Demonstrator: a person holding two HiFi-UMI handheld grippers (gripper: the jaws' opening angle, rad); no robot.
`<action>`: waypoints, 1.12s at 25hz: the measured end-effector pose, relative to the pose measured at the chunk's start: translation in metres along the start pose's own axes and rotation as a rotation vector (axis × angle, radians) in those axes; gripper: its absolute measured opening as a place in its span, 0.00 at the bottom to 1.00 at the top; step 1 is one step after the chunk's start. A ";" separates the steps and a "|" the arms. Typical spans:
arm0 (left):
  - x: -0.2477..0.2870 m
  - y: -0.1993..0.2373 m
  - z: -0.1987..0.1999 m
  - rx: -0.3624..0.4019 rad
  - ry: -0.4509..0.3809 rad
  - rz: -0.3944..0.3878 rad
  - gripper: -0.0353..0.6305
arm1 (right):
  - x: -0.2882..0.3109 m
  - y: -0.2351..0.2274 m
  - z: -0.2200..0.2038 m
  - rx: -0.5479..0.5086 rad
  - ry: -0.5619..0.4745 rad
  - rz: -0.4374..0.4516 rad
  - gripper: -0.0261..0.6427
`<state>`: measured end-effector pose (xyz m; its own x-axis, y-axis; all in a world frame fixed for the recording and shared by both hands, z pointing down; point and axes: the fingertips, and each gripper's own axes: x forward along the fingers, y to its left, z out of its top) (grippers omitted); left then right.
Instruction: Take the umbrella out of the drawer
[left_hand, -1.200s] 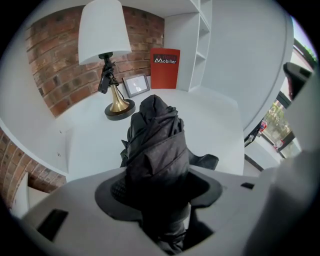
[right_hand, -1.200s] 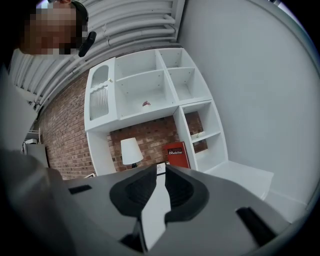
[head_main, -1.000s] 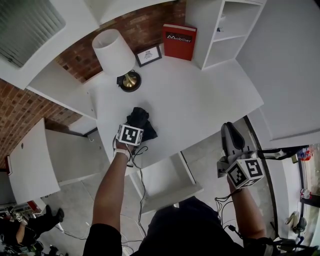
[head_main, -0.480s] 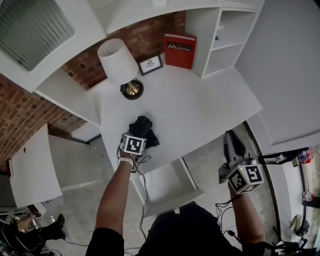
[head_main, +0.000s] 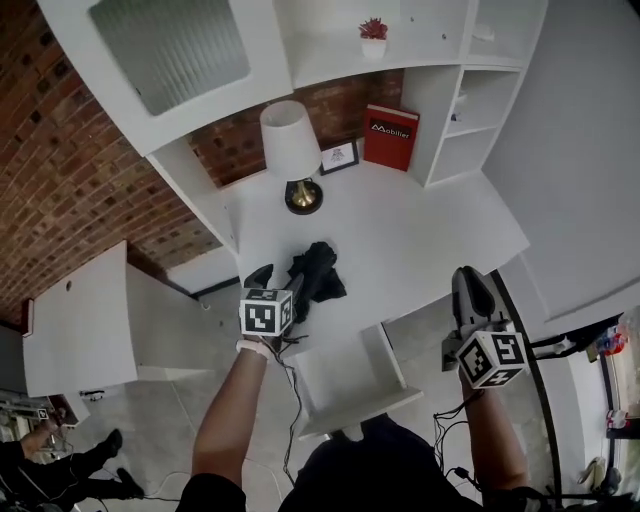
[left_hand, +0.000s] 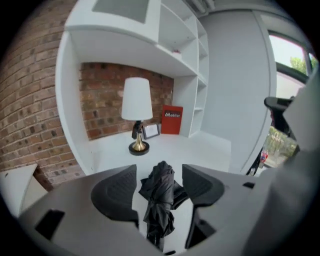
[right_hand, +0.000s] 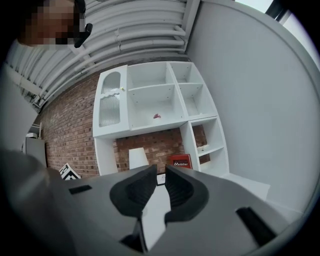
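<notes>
The black folded umbrella (head_main: 318, 272) lies on the white desk (head_main: 430, 230), near its front edge. In the left gripper view the umbrella (left_hand: 160, 200) shows in the gap between the jaws, but the pads do not touch it. My left gripper (head_main: 280, 286) hangs open just in front of it, raised off the desk (left_hand: 210, 145). Below the desk edge the white drawer (head_main: 392, 362) stands pulled out. My right gripper (head_main: 469, 278) floats to the right of the drawer; its jaws (right_hand: 159, 174) sit close together with only a thin slit and nothing between them.
A white lamp (head_main: 290, 150), a small picture frame (head_main: 341, 156) and a red book (head_main: 390, 137) stand at the back of the desk by the brick wall. White shelves (head_main: 470, 110) rise at the right. A white cabinet door (head_main: 80, 320) stands open at the left. Cables (head_main: 288, 410) hang by the drawer.
My left gripper has drawn back and up from the umbrella, which stays on the desk. The right gripper has risen a little. The head view has tilted up toward the shelves.
</notes>
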<state>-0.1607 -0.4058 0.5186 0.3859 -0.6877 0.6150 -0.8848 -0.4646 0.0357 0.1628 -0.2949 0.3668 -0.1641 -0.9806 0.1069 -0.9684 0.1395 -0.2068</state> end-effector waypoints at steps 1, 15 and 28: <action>-0.017 0.002 0.010 -0.017 -0.053 0.000 0.48 | -0.002 0.009 0.004 -0.010 -0.008 0.007 0.11; -0.248 -0.003 0.074 -0.114 -0.538 0.011 0.28 | -0.070 0.114 0.071 -0.124 -0.195 0.062 0.11; -0.360 -0.007 0.095 -0.093 -0.806 0.064 0.19 | -0.105 0.167 0.104 -0.202 -0.268 0.095 0.04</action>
<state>-0.2681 -0.2080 0.2220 0.3717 -0.9182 -0.1368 -0.9160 -0.3867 0.1064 0.0380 -0.1829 0.2202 -0.2259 -0.9596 -0.1680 -0.9732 0.2298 -0.0037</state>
